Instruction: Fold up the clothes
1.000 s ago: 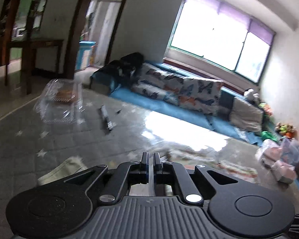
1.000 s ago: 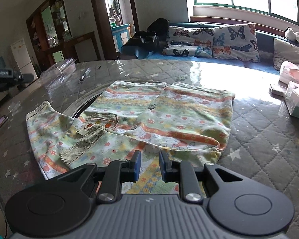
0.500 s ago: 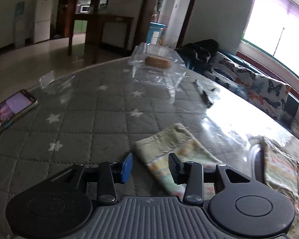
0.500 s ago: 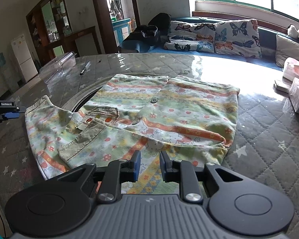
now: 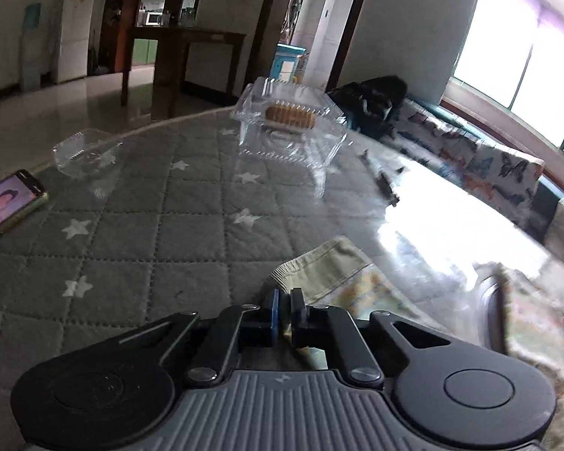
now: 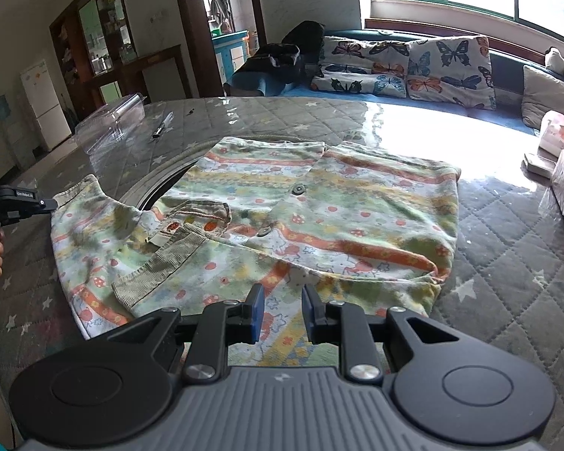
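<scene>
Pinching shut since half a second ago, your left gripper [image 5: 282, 310] now holds the shirt [image 6: 282, 225] cuff [image 5: 319, 267] — lying flat on the worktop [image 5: 150, 244] — while the right gripper [image 6: 280, 317] fingers hover narrowly parted, so folding can begin.

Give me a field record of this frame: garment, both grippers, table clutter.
garment: patterned shirt spread flat on quilted table
left gripper: fingers nearly shut on sleeve cuff
right gripper: open, over near hem, gripping nothing
clutter: clear clamshell box, phone, pen, tissue packs
fold: not started
</scene>
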The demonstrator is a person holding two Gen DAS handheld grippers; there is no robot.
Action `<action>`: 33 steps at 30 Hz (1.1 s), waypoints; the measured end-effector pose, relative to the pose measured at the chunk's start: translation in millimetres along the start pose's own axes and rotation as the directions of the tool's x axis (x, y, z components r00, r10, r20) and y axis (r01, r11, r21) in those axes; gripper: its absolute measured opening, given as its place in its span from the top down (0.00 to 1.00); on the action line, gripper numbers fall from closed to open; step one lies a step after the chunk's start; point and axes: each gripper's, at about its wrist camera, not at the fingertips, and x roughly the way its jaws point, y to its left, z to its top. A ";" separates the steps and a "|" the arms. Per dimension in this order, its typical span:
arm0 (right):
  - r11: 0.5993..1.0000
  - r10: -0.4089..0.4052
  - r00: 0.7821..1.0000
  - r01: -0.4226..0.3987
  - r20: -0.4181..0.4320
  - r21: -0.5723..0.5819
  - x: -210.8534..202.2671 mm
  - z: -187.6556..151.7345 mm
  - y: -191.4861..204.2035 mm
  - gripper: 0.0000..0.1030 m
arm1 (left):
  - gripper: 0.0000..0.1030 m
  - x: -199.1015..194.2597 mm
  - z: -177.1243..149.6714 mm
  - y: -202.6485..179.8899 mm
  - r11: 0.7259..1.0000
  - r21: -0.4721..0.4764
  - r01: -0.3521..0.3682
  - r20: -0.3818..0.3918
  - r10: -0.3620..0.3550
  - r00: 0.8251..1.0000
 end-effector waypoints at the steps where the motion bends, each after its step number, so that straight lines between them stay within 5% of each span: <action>1: 1.000 -0.001 1.000 0.001 0.002 0.002 -1.2 -0.5 -0.7 0.80 | 0.95 -4.0 1.5 -2.6 1.000 0.000 0.017 0.010 -0.017 1.000; 8: 1.000 -0.011 1.000 0.010 0.029 0.025 -12.7 -4.4 -9.9 0.80 | 0.95 -50.7 15.0 -52.8 0.969 0.037 0.246 0.044 -0.248 0.968; 13: 0.999 -0.018 0.998 0.016 0.059 0.045 -24.2 -7.7 -19.1 0.80 | 0.95 -83.9 14.9 -106.1 0.897 0.104 0.430 0.021 -0.435 0.900; 20: 0.997 -0.035 0.996 0.029 0.085 0.077 -38.1 -14.8 -32.0 0.80 | 0.95 -109.1 -8.2 -181.9 0.756 0.164 0.633 -0.096 -0.626 0.774; 26: 0.993 -0.060 0.993 0.049 0.104 0.108 -49.0 -18.9 -44.6 0.80 | 0.95 -106.3 -47.5 -230.3 0.655 0.204 0.728 -0.240 -0.687 0.686; 33: 0.990 -0.072 0.992 0.059 0.100 0.125 -49.7 -21.5 -50.4 0.80 | 0.95 -93.6 -98.7 -245.5 0.600 0.218 0.769 -0.436 -0.645 0.627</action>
